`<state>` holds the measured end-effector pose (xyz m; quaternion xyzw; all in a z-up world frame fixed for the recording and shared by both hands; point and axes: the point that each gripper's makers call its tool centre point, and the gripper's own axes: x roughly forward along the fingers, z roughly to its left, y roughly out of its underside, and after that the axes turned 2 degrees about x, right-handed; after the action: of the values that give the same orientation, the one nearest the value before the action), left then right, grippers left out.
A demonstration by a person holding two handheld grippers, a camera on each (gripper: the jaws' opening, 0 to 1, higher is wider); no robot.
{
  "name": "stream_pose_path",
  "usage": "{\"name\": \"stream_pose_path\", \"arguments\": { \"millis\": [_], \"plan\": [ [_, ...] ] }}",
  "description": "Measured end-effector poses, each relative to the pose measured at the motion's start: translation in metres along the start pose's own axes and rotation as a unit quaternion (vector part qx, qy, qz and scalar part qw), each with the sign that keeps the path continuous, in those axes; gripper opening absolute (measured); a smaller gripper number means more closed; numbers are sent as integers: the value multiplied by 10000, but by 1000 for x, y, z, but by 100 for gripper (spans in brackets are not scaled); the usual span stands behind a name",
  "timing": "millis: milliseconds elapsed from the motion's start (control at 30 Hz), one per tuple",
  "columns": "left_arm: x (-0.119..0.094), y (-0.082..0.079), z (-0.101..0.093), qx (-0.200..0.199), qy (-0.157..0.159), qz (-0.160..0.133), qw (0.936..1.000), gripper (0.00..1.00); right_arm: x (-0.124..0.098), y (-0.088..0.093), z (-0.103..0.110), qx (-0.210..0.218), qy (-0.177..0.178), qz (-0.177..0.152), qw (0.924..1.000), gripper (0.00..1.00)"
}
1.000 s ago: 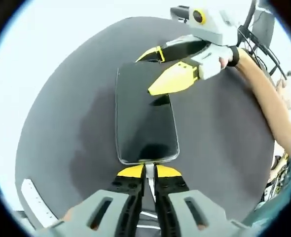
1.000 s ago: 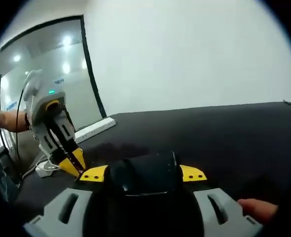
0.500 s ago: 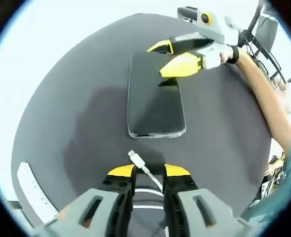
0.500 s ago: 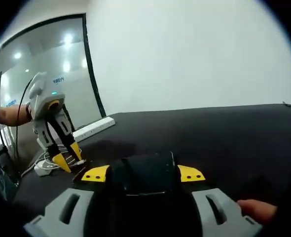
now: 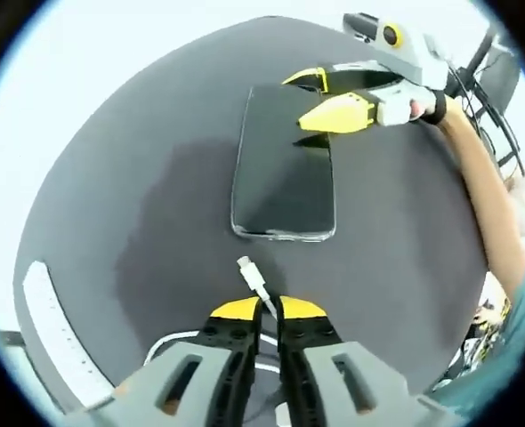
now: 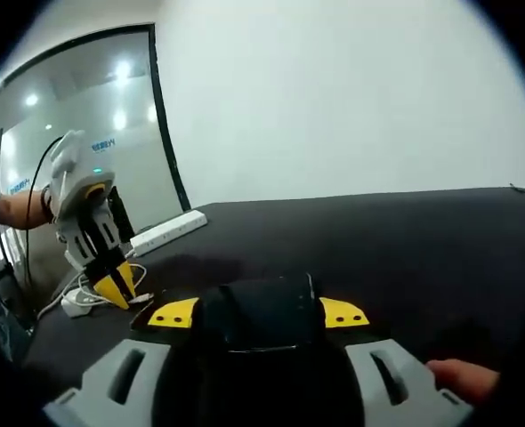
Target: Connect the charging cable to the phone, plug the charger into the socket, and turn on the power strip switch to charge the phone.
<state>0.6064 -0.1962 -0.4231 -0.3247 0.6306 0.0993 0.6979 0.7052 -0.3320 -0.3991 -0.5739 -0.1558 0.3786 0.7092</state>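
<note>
A black phone (image 5: pixel 285 173) lies flat on the dark round table (image 5: pixel 129 222). At the phone's far end my right gripper (image 5: pixel 298 102) is shut on it, one yellow jaw on each long side. In the right gripper view the phone (image 6: pixel 262 302) sits between the same jaws (image 6: pixel 257 313). My left gripper (image 5: pixel 269 311) is shut on the white charging cable (image 5: pixel 261 289). The cable's connector (image 5: pixel 245 264) points at the phone's near edge, a short gap away. The left gripper (image 6: pixel 118 295) also appears at the left, tips low over the table.
A white power strip (image 5: pixel 58 334) lies along the table's left edge; it is also seen farther back (image 6: pixel 165 233). A loop of white cable (image 5: pixel 178 336) trails beside my left jaws. A person's forearm (image 5: pixel 480 187) reaches in from the right.
The left gripper, shut at the phone's port a second ago, opened and backed away. It has now shut on the cable again, with the connector short of the phone. The right gripper held still.
</note>
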Motion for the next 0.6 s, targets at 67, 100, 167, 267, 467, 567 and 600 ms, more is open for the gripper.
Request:
{"name": "stream_pose_path", "arguments": {
  "millis": [67,100,167,267,467,567,600],
  "plan": [
    [-2,-6,-5,89,199,-166,9996,0,0,-1,-2,2,1,1,10000,48],
    [-3,-12,-6,252,222,-316,9989,0,0,-1,-2,3,1,0,10000,48],
    [-3,-11,-3,624,-19,-386,9973,0,1,-3,-7,12,1,0,10000,48],
    [0,-11,-5,674,-16,-265,9974,0,1,-2,-7,16,2,-1,10000,48],
    [6,-11,-1,-135,163,-96,9997,0,1,-2,-7,17,7,-1,10000,48],
    [6,-20,9,-390,368,6,9986,0,1,-2,-6,12,11,0,10000,48],
    [6,-20,11,-423,411,23,9983,0,1,-2,-6,12,12,-1,10000,48]
  ]
}}
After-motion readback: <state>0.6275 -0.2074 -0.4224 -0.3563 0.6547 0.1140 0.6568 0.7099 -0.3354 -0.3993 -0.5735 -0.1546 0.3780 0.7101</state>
